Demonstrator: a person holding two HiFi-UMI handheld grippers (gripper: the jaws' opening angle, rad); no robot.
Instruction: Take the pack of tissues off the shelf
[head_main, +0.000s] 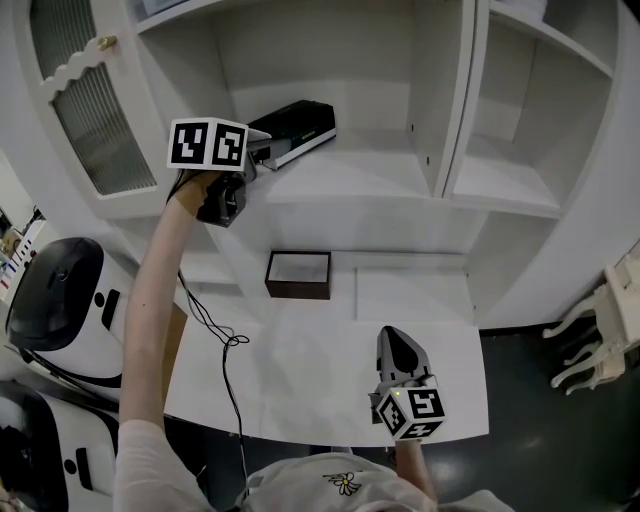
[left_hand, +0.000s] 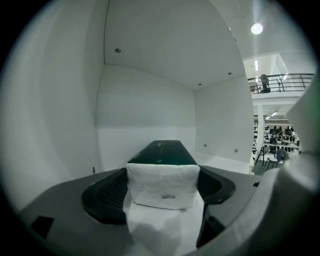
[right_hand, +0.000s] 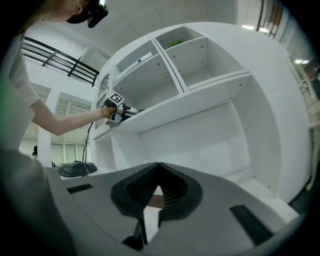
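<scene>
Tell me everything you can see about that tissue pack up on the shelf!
The tissue pack is long and boxy, with a dark green top and a white, soft-looking end. It lies flat on the white shelf, stretching back into the cubby. The left claw has its black jaws pressed against both sides of the white near end. Nothing else touches it.

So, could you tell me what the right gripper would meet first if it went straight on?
Probably the dark brown box, which shows just past the shut jaws of the right gripper in its own view; depth is unclear, so it could pass beside it.
</scene>
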